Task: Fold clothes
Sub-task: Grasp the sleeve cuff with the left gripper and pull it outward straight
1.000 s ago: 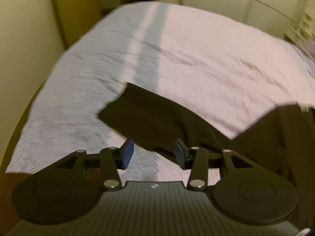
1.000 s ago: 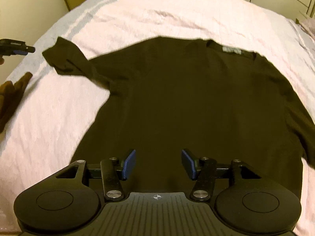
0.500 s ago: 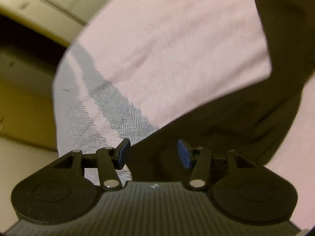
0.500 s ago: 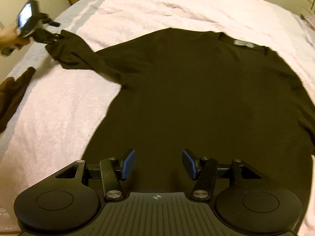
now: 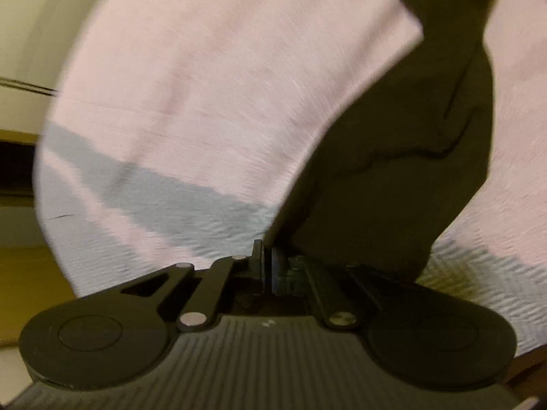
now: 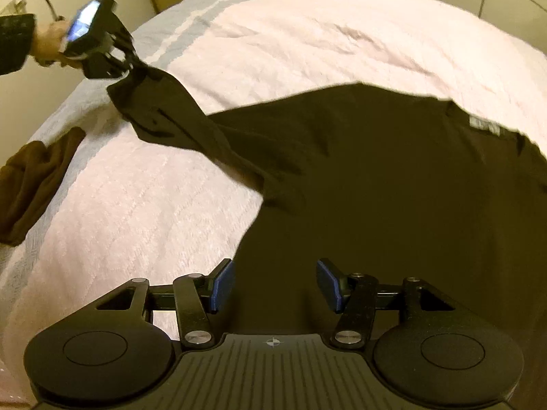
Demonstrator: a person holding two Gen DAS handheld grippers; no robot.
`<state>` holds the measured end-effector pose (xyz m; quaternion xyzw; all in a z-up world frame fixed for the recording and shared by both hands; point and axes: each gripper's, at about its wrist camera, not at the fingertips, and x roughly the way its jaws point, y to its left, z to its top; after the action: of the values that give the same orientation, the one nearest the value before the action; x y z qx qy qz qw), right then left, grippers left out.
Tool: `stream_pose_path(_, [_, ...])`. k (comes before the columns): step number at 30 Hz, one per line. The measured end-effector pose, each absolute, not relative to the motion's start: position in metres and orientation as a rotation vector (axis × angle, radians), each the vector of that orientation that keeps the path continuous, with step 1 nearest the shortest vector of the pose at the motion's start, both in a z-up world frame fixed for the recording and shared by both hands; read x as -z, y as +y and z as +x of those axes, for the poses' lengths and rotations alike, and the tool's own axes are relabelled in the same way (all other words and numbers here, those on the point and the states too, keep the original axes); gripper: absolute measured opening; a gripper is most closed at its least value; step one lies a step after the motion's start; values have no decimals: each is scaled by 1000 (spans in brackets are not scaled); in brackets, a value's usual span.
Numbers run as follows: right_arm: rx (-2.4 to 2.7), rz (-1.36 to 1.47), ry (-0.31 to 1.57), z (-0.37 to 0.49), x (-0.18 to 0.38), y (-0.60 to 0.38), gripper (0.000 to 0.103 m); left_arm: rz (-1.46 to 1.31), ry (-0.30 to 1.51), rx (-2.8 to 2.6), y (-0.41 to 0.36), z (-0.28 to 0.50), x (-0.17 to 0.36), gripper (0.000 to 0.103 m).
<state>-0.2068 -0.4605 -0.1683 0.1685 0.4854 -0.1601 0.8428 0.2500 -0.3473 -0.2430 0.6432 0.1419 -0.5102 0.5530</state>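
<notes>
Nearest to me, my right gripper hangs over the lower body of the dark T-shirt with its blue pads standing about halfway apart and nothing between them; I read that as a hand parked ready over the hem, waiting for its turn in the fold. The shirt lies spread flat on the pink bedspread, collar and label towards the far right, which is the layout I want for folding the sides inward. Further off to my left, my left gripper has just snapped its jaws closed, and in both views the end of the shirt's sleeve is pinched between them; the cloth runs taut from the jaws back to the shoulder, lifted a little off the bed. I judge that grip to be there so the sleeve can be drawn out straight or carried across the body. The person's hand holding that tool shows at the left edge, with a dark cuff behind it. A second, brown garment lies crumpled near the bed's left edge, well apart from the shirt, probably awaiting its own fold. There are no baskets, boxes or drawers in view here, so nothing is contained in anything; beyond the bed I see only pale cupboard fronts.
</notes>
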Motion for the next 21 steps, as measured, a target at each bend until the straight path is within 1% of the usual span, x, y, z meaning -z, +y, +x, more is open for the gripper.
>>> stream_pose_path(2, [334, 348, 1021, -202, 166, -461, 57, 1472, 231, 1171, -314, 229, 215, 2])
stream_pose_path(6, [329, 348, 1025, -192, 168, -462, 57, 1489, 137, 1134, -226, 174, 195, 3])
stream_pose_path(7, [326, 352, 1025, -189, 169, -461, 57, 1513, 156, 1135, -210, 162, 198, 3])
stream_pose_path(10, [318, 365, 1031, -182, 171, -458, 57, 1676, 334, 1186, -159, 132, 232, 7])
stream_pose_path(12, [302, 368, 1030, -177, 171, -454, 57, 1751, 450, 1189, -133, 122, 250, 7])
stream_pose_path(14, [282, 357, 1026, -174, 168, -448, 58, 1678, 518, 1164, -122, 121, 246, 7])
stream_pose_path(16, [273, 344, 1032, -173, 169, -443, 58, 1509, 594, 1123, -125, 131, 226, 8])
stream_pose_path(18, [273, 345, 1044, -174, 171, -439, 58, 1350, 640, 1085, -135, 148, 208, 15])
stream_pose_path(20, [277, 350, 1057, -175, 174, -436, 58, 1224, 665, 1056, -154, 169, 196, 33])
stream_pose_path(21, [278, 349, 1060, -175, 173, -434, 58, 1178, 685, 1051, -166, 183, 196, 35])
